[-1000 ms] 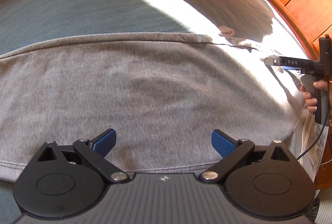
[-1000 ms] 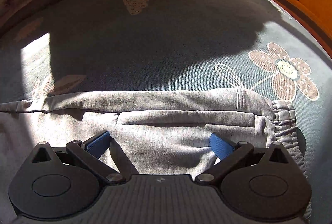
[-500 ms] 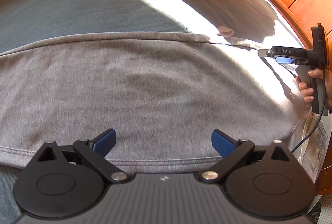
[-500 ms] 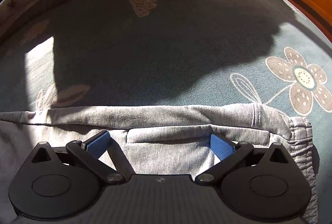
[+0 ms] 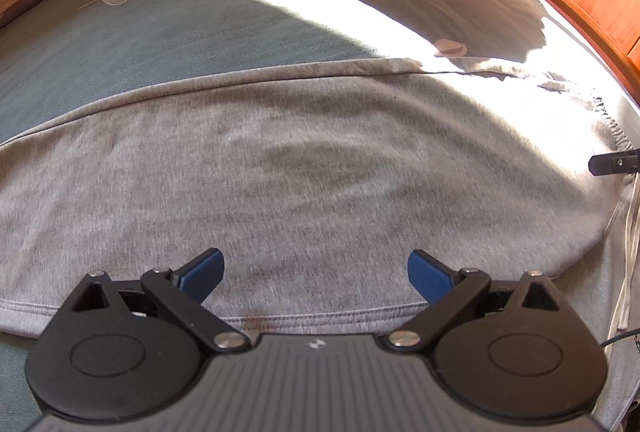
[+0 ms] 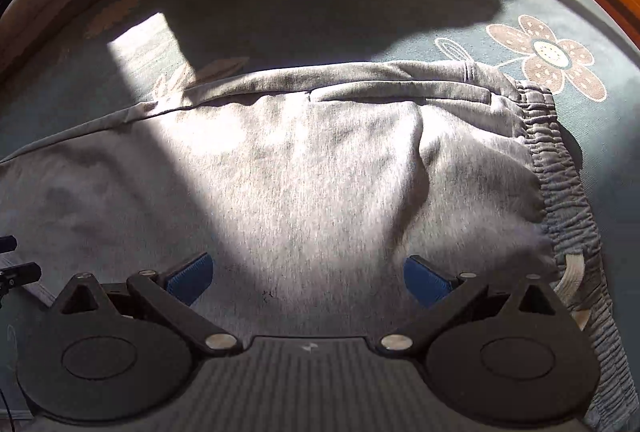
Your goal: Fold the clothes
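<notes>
Both grippers: our left gripper point(image 5: 316, 276) and right gripper point(image 6: 306, 278) have fingers spread wide, holding nothing
Change: we pulled back, so more of the grey sweatpants point(image 6: 320, 167) shows than before; we judge regrasping comes next
Place: flat on the flowered bedsheet point(image 6: 320, 11)
Axis: long axis left-right; elastic waistband point(image 6: 560, 167) at right

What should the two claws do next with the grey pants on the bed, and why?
Probably lower both and pinch the near edge. The left claw and the right claw are both open and hold nothing, and the grey sweatpants lie spread flat on the bed sheet. The hem sits just in front of the left claw, so grabbing there could start a fold.
</notes>
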Tool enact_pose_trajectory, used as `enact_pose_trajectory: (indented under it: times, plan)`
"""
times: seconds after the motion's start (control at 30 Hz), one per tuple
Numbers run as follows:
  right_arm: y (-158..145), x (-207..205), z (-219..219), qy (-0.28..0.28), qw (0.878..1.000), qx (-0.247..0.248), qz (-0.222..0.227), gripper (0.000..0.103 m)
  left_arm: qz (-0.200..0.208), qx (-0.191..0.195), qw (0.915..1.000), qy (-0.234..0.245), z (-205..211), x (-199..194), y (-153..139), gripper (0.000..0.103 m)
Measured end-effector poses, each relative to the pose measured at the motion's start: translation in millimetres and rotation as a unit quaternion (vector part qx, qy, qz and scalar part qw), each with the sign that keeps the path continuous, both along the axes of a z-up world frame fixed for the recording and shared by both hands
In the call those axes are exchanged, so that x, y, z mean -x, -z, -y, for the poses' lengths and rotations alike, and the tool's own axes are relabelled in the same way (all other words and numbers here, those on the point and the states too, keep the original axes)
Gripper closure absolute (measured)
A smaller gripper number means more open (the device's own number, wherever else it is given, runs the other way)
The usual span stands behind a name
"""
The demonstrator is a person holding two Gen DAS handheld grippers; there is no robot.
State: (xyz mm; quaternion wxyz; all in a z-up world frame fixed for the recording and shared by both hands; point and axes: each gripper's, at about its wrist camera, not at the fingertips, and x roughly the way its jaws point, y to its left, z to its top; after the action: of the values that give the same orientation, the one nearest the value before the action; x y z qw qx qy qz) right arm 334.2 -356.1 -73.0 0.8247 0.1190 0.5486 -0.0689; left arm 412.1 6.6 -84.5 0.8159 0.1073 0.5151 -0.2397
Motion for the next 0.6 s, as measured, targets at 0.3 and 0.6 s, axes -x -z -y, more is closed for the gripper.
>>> enact_pose_trajectory:
  times: [0.3,0.6]
  plan:
    - [24,6,-23,0.005,0.999,0.051,-0.012,0.000,-0.015,-0.037,0.9991,-0.013,-35,13,4,0.005]
    - [24,10,-27,0.010,0.998,0.065,0.001,0.000,0.007,0.069,0.9970,-0.034,-3,-16,-18,0.005]
